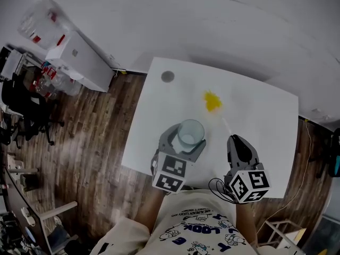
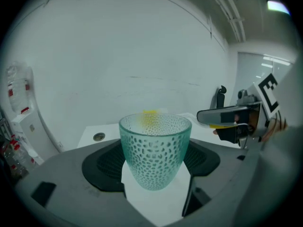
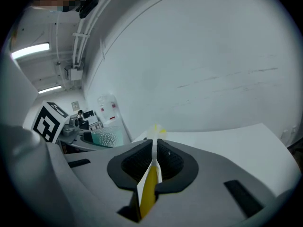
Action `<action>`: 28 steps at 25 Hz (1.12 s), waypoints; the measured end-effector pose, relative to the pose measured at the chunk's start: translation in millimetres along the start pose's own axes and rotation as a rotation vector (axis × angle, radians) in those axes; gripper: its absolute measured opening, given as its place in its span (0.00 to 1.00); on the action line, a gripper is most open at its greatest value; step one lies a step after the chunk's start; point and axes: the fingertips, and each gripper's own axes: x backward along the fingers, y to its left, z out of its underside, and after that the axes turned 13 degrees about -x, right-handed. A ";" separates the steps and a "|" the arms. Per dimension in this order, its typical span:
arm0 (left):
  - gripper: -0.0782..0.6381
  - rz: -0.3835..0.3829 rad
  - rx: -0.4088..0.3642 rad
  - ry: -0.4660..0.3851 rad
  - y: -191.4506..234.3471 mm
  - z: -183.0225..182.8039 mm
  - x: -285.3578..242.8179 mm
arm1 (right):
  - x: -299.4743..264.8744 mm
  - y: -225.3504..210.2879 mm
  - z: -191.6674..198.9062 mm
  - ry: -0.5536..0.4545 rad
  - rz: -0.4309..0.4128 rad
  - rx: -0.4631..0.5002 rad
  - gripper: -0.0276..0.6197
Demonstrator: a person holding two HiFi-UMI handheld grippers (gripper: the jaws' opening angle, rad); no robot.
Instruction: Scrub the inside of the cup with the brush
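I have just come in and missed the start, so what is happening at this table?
A person stands at a white table with a gripper in each hand. The left gripper is shut on a teal dimpled glass cup, held upright. The right gripper is shut on the handle of a yellow brush. The brush's head is out over the table, beside the cup and not inside it. Scrubbing has not yet begun.

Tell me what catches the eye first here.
A pale green dimpled cup is held upright in the left gripper, over the near part of the white table. Beside it, the right gripper is shut on a brush with a yellow handle, and the brush's fluffy yellow head points out toward the table's middle.
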 end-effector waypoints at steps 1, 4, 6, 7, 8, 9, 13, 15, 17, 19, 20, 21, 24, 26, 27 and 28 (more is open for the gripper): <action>0.61 -0.006 0.004 -0.009 -0.7 -1.7 0.3 | 0.1 -0.5 1.1 0.000 0.004 -0.001 0.11; 0.61 -0.014 0.014 -0.023 -1.7 -3.0 1.0 | 0.8 -1.1 3.4 -0.004 0.011 -0.006 0.11; 0.61 -0.016 0.018 -0.024 -0.8 -2.3 1.1 | 1.2 -2.1 3.6 -0.008 0.019 -0.011 0.11; 0.61 -0.017 0.020 -0.024 0.0 -1.9 1.3 | 1.4 -2.7 3.3 -0.010 0.023 -0.012 0.11; 0.61 -0.020 0.024 -0.025 0.9 -1.7 1.8 | 1.6 -3.0 2.8 -0.013 0.027 -0.012 0.11; 0.61 -0.023 0.028 -0.026 1.9 -1.4 2.5 | 2.0 -3.2 2.4 -0.016 0.030 -0.010 0.11; 0.61 -0.035 0.039 -0.030 5.9 -1.0 5.5 | 2.8 -3.0 1.2 -0.026 0.044 0.001 0.11; 0.61 -0.033 0.037 -0.029 6.1 -1.2 6.2 | 2.7 -1.7 0.6 -0.027 0.046 0.009 0.11; 0.61 -0.032 0.034 -0.027 5.4 -0.6 6.4 | 2.8 -1.0 1.3 -0.027 0.045 0.012 0.11; 0.61 -0.031 0.037 -0.029 5.2 0.4 6.8 | 3.2 -0.7 2.5 -0.028 0.044 0.016 0.11; 0.61 -0.032 0.040 -0.030 5.7 0.8 7.2 | 3.2 -0.5 2.8 -0.029 0.045 0.018 0.11; 0.61 -0.033 0.042 -0.030 6.4 1.3 7.7 | 3.2 -0.1 2.9 -0.029 0.045 0.021 0.11; 0.61 -0.039 0.043 -0.028 8.4 2.9 8.7 | 3.1 0.4 3.1 -0.029 0.045 0.022 0.11; 0.61 -0.041 0.045 -0.027 9.2 3.7 9.0 | 3.2 0.6 2.9 -0.030 0.044 0.022 0.11; 0.61 -0.042 0.045 -0.028 9.7 4.1 9.3 | 3.3 0.9 3.0 -0.031 0.044 0.021 0.11; 0.61 -0.043 0.045 -0.028 10.1 4.4 9.8 | 3.4 1.4 3.2 -0.033 0.043 0.020 0.11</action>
